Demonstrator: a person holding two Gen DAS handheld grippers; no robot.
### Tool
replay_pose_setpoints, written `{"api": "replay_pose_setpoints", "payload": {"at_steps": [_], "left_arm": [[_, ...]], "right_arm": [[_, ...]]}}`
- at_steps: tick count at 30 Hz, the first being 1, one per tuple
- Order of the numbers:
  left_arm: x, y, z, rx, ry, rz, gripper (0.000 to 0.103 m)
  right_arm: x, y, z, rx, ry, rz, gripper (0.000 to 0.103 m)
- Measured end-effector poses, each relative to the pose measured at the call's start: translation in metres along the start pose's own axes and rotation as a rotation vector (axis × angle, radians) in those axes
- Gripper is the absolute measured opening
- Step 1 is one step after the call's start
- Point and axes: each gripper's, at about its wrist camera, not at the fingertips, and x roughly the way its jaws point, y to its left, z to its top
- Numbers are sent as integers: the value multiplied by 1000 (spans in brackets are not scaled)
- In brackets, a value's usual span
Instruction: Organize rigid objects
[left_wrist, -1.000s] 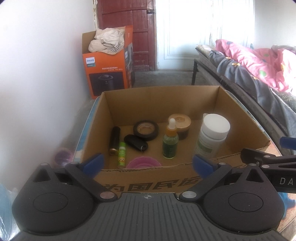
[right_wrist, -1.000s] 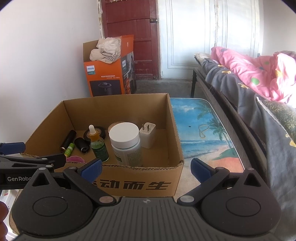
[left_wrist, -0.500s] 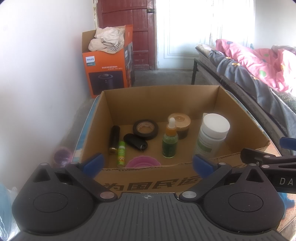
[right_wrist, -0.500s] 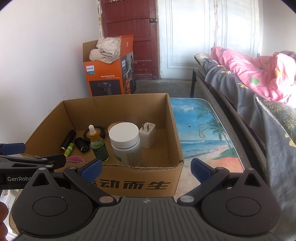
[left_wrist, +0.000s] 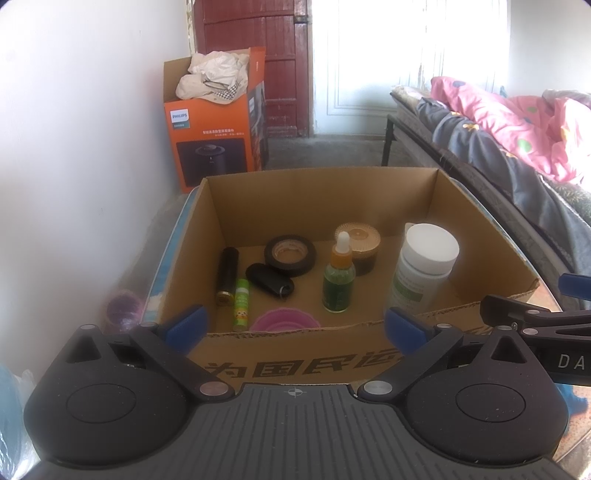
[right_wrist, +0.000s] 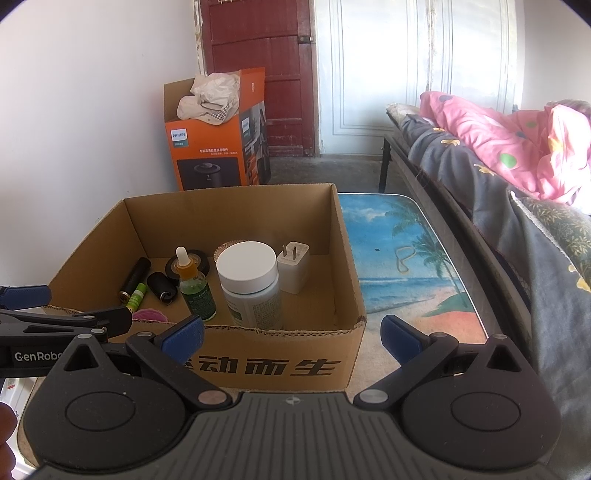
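An open cardboard box (left_wrist: 321, 192) (right_wrist: 229, 206) holds the objects. Inside stand a white-capped pill bottle (left_wrist: 424, 269) (right_wrist: 251, 284), a green dropper bottle (left_wrist: 339, 278) (right_wrist: 194, 284) and a brown jar (left_wrist: 360, 245). A black tape roll (left_wrist: 290, 255), a black tube (left_wrist: 227, 271), a small green stick (left_wrist: 241, 304), a black fob (left_wrist: 269, 279) and a pink dish (left_wrist: 282, 320) lie on its floor. A white charger plug (right_wrist: 293, 266) stands by the right wall. My left gripper (left_wrist: 293, 326) and right gripper (right_wrist: 291, 338) hover open and empty before the box's near wall.
The box sits on a low table with a beach picture (right_wrist: 406, 266); a rubber band (right_wrist: 404, 258) lies on it. A bed with grey and pink bedding (right_wrist: 517, 177) runs along the right. An orange box with cloth on top (right_wrist: 218, 140) stands by the wall.
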Motion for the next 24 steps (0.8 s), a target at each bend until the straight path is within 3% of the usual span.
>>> {"api": "replay_pose_setpoints", "payload": {"at_steps": [24], "left_arm": [[2,-4,-6,-3,5,0,102]], "right_arm": [[0,-1,-3,5,2,-1,103]]}}
